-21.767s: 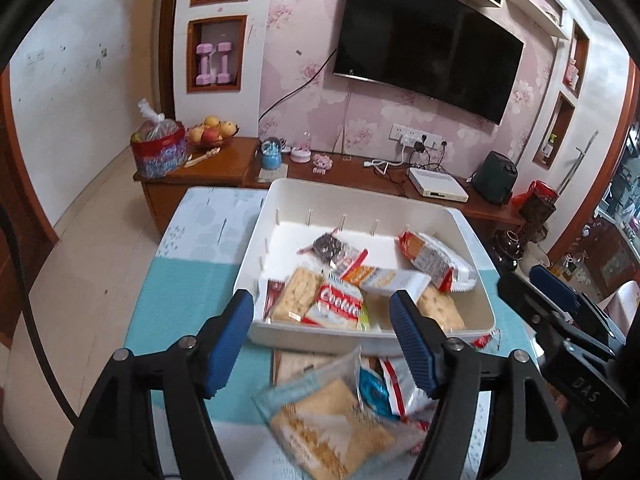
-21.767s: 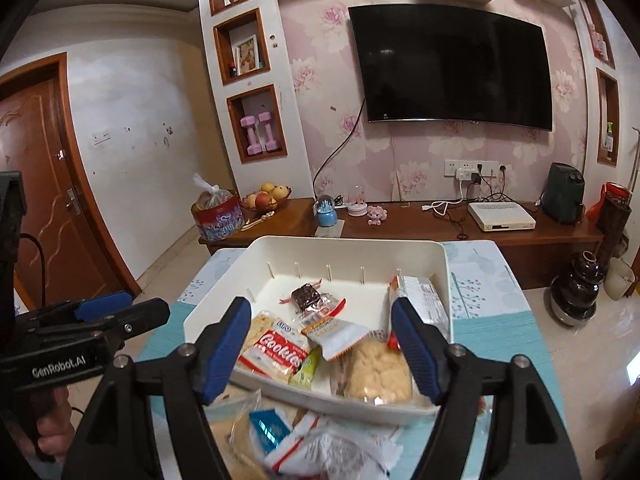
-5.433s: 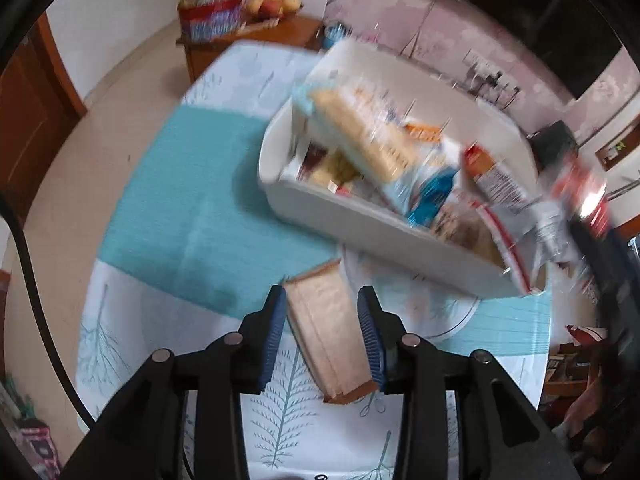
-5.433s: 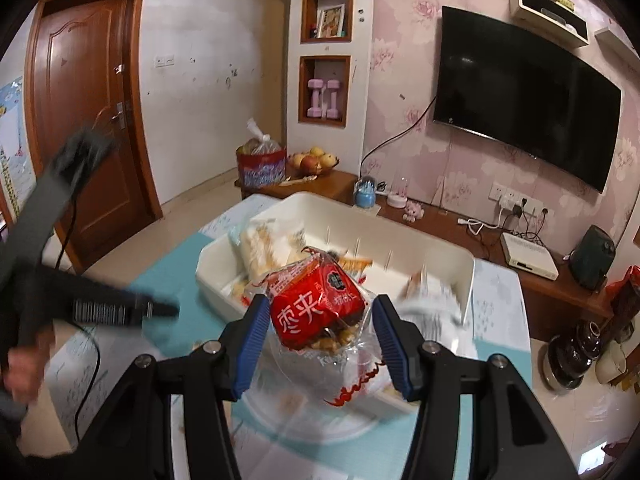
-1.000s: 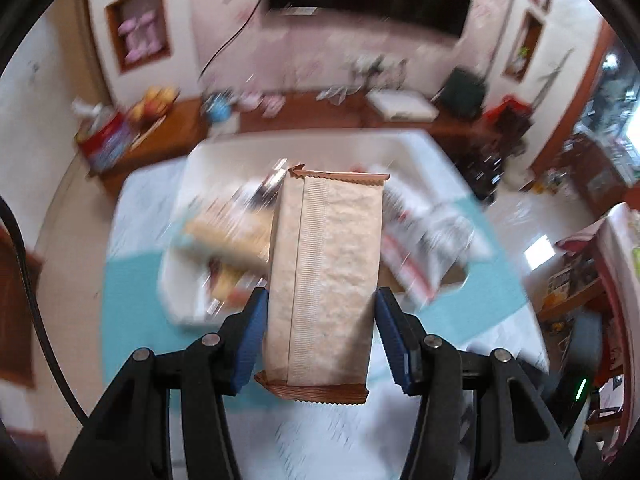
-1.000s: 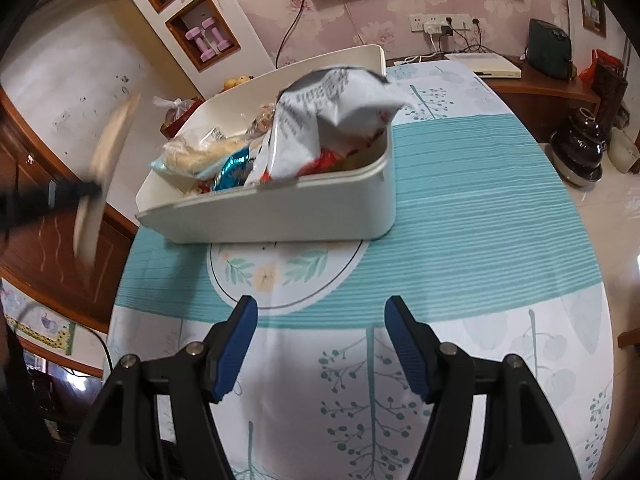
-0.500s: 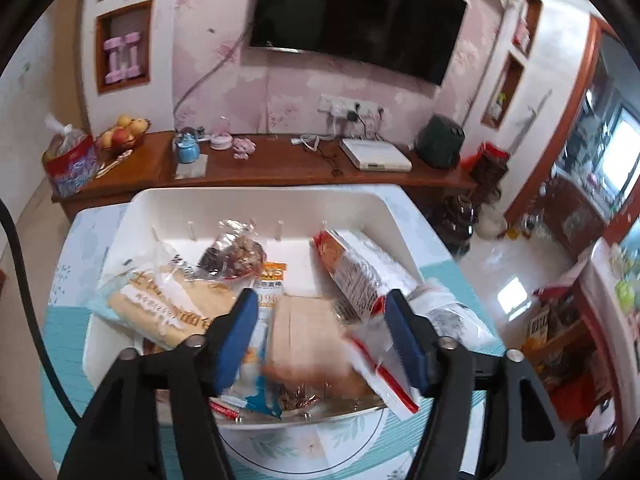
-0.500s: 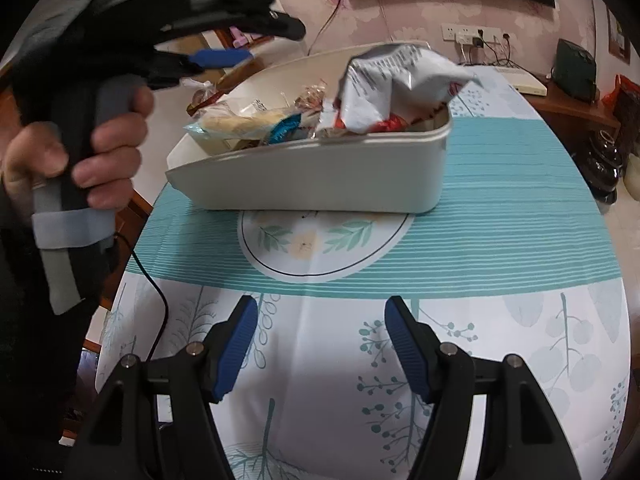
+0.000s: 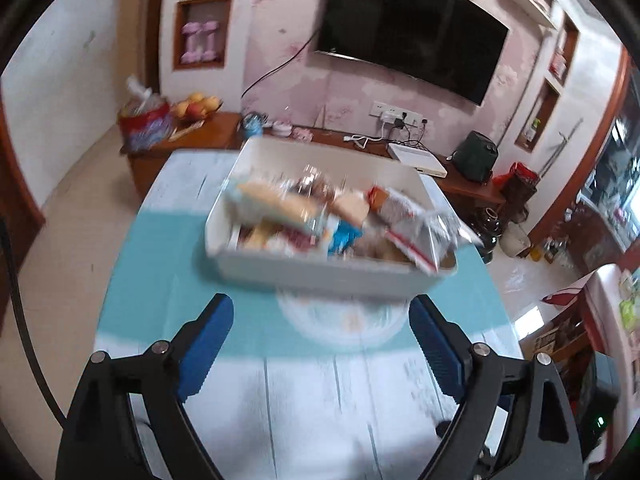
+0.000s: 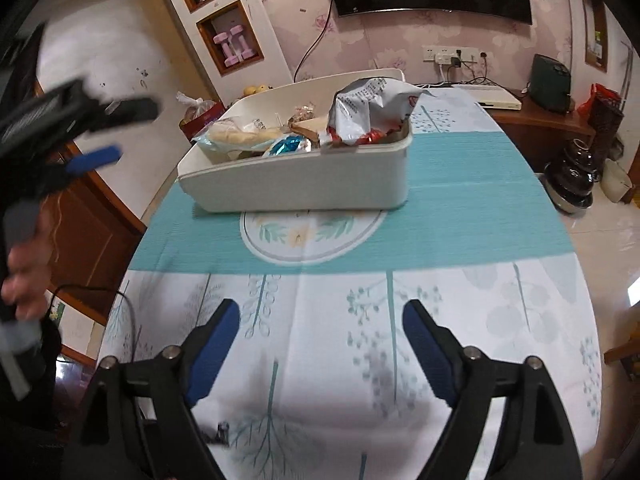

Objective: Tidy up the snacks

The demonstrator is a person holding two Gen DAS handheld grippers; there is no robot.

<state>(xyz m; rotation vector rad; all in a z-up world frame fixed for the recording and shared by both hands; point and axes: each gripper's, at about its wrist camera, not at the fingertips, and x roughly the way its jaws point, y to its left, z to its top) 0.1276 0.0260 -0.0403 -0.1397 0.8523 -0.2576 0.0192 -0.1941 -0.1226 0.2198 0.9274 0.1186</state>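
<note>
Inside rectangular white bin [image 10: 304,184], crinkly snack packets [image 10: 366,110].

**Materials and Surface Finishes**

You see a white bin [image 10: 304,188] of smooth, matt plastic. The snack packets [image 10: 368,108] in it are crinkled, glossy foil and clear film. The tablecloth [image 10: 460,208] looks like printed cloth — matt, with fine ribbing across the teal band. Your right gripper [image 10: 320,328] and left gripper [image 9: 320,320] have matt black plastic arms, ridged blue pads [image 10: 212,352] and bright metal screws. The sideboard [image 10: 548,120] is varnished wood — semi-gloss.
</note>
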